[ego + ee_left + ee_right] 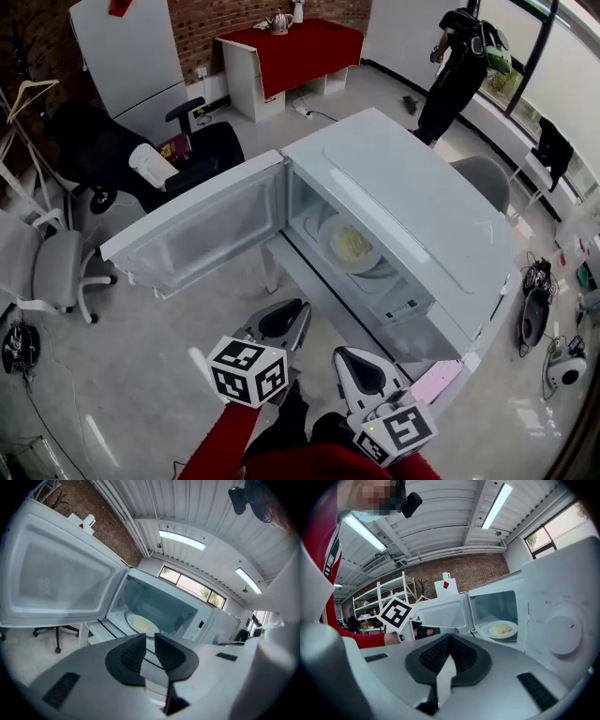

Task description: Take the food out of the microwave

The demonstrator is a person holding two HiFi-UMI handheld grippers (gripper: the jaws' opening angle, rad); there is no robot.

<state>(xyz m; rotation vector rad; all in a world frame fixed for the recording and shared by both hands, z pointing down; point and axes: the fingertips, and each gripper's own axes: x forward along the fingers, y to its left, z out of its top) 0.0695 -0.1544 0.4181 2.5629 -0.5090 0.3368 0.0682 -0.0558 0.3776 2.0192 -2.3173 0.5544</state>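
A white microwave (412, 192) stands with its door (202, 234) swung wide open to the left. Inside, a white plate with pale yellow food (351, 246) rests on the turntable. The plate also shows in the left gripper view (140, 624) and the right gripper view (501, 629). My left gripper (300, 311) hovers in front of the opening, short of it; its jaws (150, 637) stand a narrow gap apart with nothing between them. My right gripper (343, 356) is lower and nearer to me, its jaws (450, 637) closed together and empty.
A black office chair (202, 150) and a grey chair (56, 267) stand on the floor at the left. A table with a red cloth (300, 47) is at the back. A person (459, 66) stands far right. A pink item (436, 382) lies by the microwave's near corner.
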